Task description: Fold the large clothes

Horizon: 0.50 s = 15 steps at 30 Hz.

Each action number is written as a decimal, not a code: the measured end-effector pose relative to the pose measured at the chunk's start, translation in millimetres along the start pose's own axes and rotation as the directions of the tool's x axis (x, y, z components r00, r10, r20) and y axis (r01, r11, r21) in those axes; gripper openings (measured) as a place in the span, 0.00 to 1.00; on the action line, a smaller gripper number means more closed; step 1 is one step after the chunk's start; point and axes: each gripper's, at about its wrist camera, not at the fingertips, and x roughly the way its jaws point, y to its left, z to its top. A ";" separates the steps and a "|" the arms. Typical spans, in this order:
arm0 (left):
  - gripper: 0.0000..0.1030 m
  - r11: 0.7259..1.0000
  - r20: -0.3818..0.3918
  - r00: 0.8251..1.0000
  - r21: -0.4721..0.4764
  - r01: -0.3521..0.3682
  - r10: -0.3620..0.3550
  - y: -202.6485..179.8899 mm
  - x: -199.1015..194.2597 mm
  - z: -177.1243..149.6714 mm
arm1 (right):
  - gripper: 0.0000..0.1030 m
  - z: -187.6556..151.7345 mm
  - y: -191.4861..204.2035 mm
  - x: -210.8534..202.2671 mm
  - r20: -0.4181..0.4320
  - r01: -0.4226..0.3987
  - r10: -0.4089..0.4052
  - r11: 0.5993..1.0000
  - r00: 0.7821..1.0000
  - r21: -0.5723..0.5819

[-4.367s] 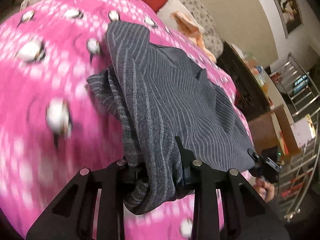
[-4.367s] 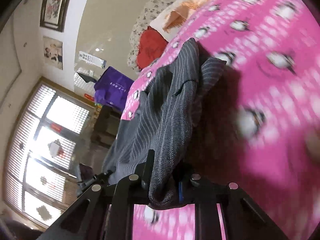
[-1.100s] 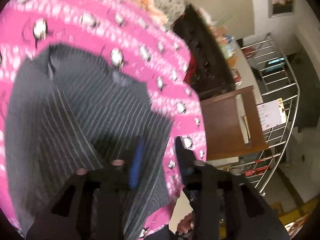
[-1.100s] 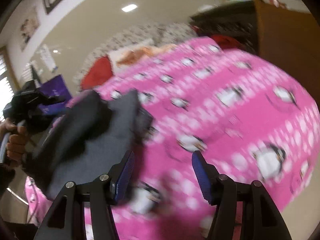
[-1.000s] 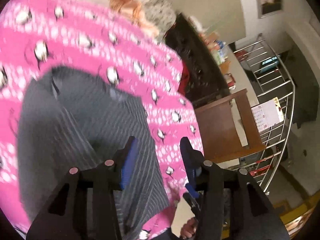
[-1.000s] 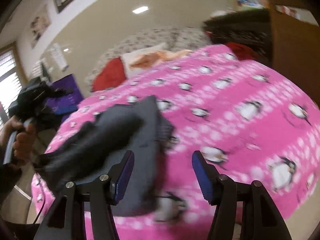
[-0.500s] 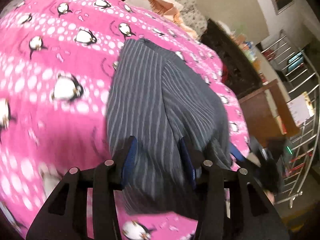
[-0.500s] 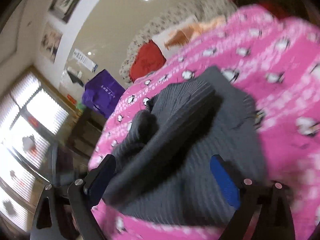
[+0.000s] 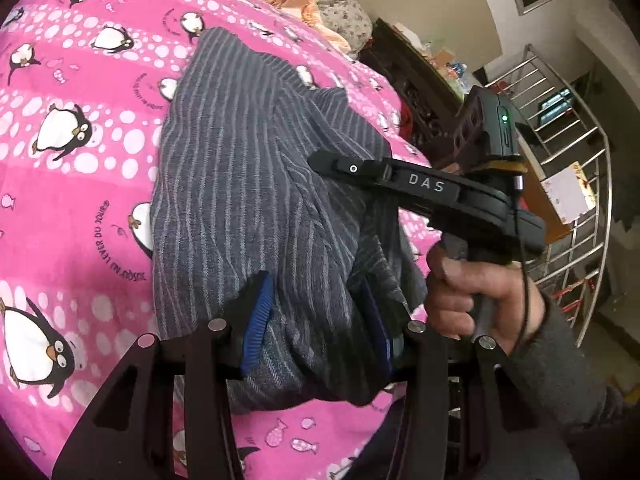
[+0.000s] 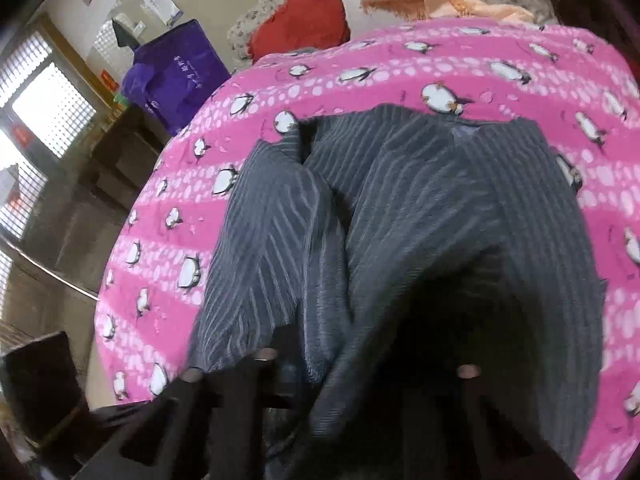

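Note:
A dark grey striped garment (image 9: 248, 168) lies bunched on a pink penguin-print blanket (image 9: 72, 200). My left gripper (image 9: 316, 320) is open, its blue-padded fingers (image 9: 256, 320) astride the garment's near fold, not clamped on it. The right gripper's body (image 9: 424, 188) reaches over the garment from the right, held by a hand (image 9: 472, 292). In the right wrist view the garment (image 10: 400, 220) fills the middle and drapes over my right gripper (image 10: 360, 380). Its fingertips are buried in dark cloth and blur, so I cannot tell how the jaws stand.
A red cushion (image 10: 304, 28), an orange cloth (image 10: 432, 0) and a floral pillow lie at the bed's far end. A purple bag (image 10: 176, 68) stands by the window. Dark wooden furniture (image 9: 416, 80) and a metal stair railing (image 9: 576, 168) stand to the right of the bed.
Both grippers let go of the garment earlier and opened. Since half a second ago both have dropped close onto the bunched cloth, and the right gripper has come in over it.

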 end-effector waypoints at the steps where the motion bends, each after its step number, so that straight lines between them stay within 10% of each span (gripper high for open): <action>1: 0.42 1.000 0.011 1.000 0.003 0.022 -0.022 -2.4 -4.6 2.2 | 0.09 1.9 5.0 -4.5 0.015 0.011 -0.010 0.999 1.000 -0.052; 7: 0.59 0.995 0.153 0.984 -0.018 0.093 -0.089 -1.4 -29.2 21.8 | 0.08 46.4 3.3 -31.6 -0.015 -0.001 -0.003 0.958 1.000 -0.285; 15: 0.61 1.000 0.039 0.999 -0.014 0.024 -0.024 -8.8 12.0 21.3 | 0.08 59.3 -93.6 8.4 -0.221 -0.082 0.020 0.958 0.975 -0.276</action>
